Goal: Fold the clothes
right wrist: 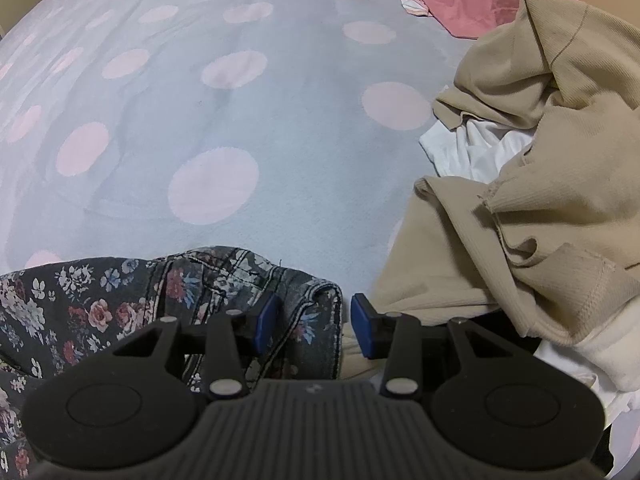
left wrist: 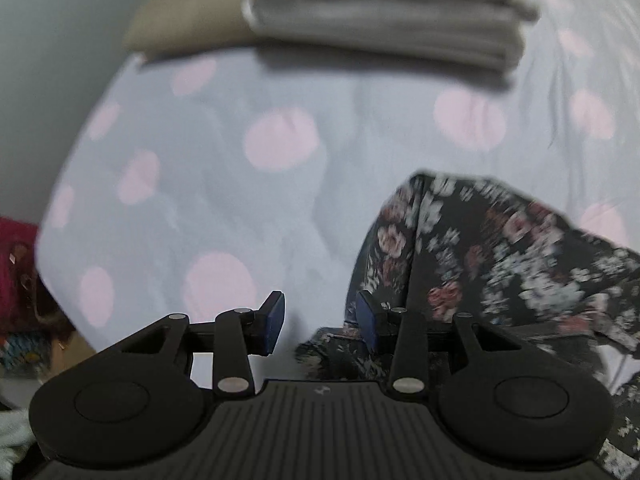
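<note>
Left wrist view is motion-blurred: left gripper [left wrist: 320, 322] jaws parted, empty; floral garment [left wrist: 500, 256] at 3 o'clock, cut off. Right gripper [right wrist: 310, 326] stands half-open astride the garment's hem; pad contact unclear.

Left gripper [left wrist: 320, 322] and right gripper [right wrist: 313, 325] point steeply down, jaws parted.

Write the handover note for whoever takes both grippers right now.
Left gripper: jaws open, nothing between them, beside the floral garment.
Right gripper: jaws open over that garment's seamed edge; grip not confirmed.
Floral garment lies loosely bunched on the dotted bedspread, not yet folded.
Done: a folded white stack at the far side.
Left: fold the floral piece, then the beige garment and white cloth heaped on the right.
</note>
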